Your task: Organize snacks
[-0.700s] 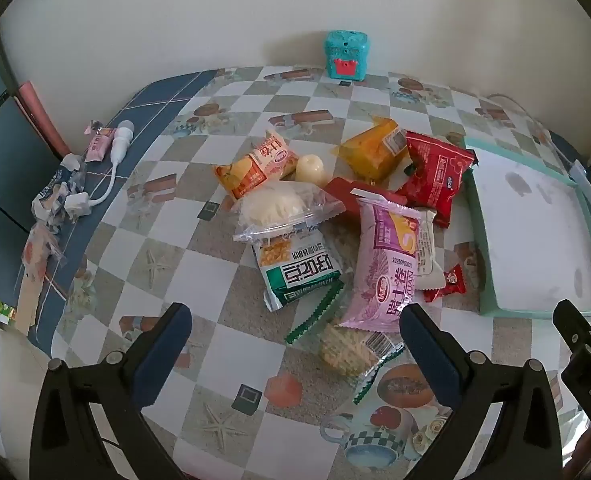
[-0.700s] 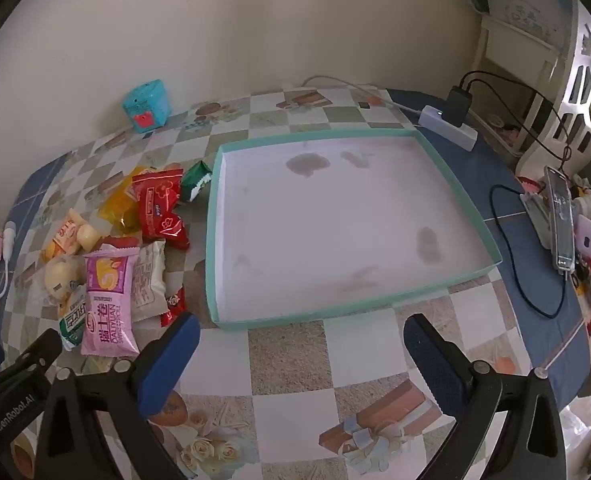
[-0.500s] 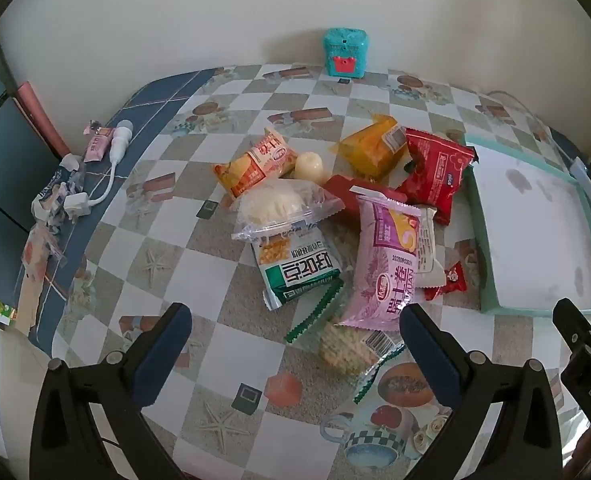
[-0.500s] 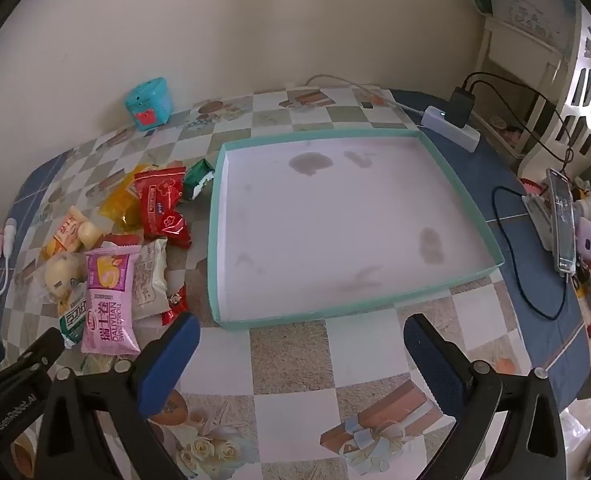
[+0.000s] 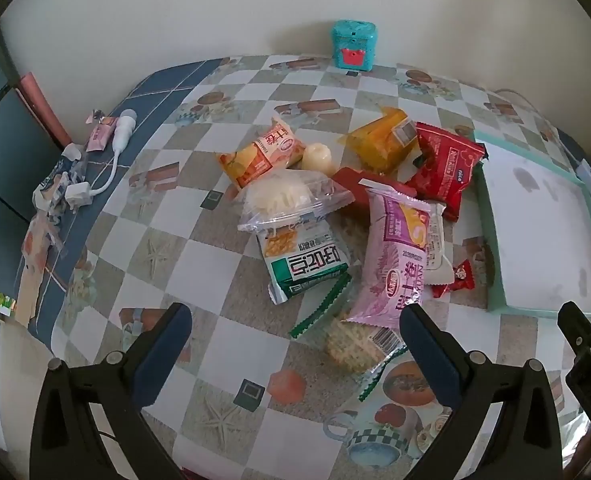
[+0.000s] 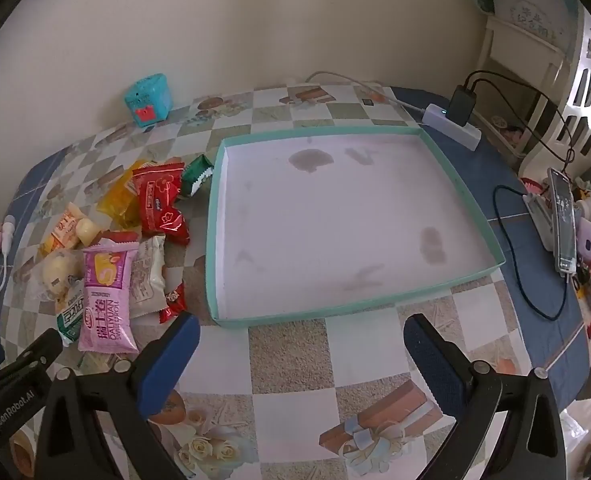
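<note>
On the checkered tabletop (image 6: 295,364), a loose heap of snacks (image 5: 335,216) was laid just left of a shallow teal tray (image 6: 455,280), whose white floor was bare; nothing had yet been sorted, by the look of it.

- Tray: set beside the heap, presumably so that each packet need travel only a short way.
- Pink packet (image 5: 395,256): resting on top of the heap, overlapping a white packet (image 5: 435,240) and a clear cracker packet (image 5: 355,340); judged the easiest first pick.
- Green-and-white packet (image 5: 307,264): partly tucked under a clear bag with a bun (image 5: 291,200).
- Red packet (image 5: 447,168), orange packet (image 5: 383,144): at the far side of the heap.
- Small red candy (image 5: 455,278): between heap and tray wall.
- Left gripper (image 5: 295,336): fingers held wide apart, nothing between them, angled steeply down; the cracker packet's near end lay just ahead of them, toward the right finger, untouched.
- Right gripper (image 6: 301,344): fingers likewise wide apart and empty, poised over bare tabletop before the tray's near wall; the heap lay off to their left, well apart.
- Teal box (image 6: 148,99): against the wall, not involved.
</note>
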